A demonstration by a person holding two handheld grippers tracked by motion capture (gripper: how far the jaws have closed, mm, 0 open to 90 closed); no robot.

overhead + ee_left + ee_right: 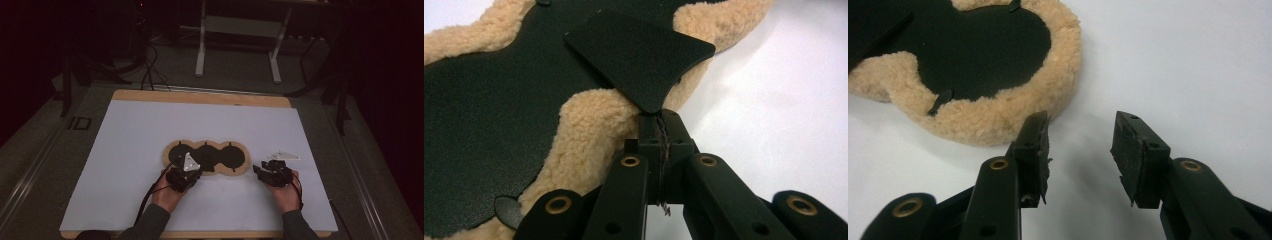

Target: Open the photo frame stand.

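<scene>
A three-lobed mat (220,156) with a black leather face and a tan fleece rim lies on the white sheet, just in front of both hands. My left gripper (184,170) is at the mat's left lobe. In the left gripper view its jaws (659,117) are shut on the corner of a black leather flap (639,55), which stands lifted off the mat (489,115). My right gripper (272,170) rests on the sheet to the right of the mat. Its jaws (1080,135) stand open with nothing between them, just short of the fleece rim (998,120).
A white sheet (150,130) covers a wooden table top (200,97), with bare sheet all around the mat. Beyond the far edge the floor is dark, with cables (150,70) and a white-legged stand (240,30).
</scene>
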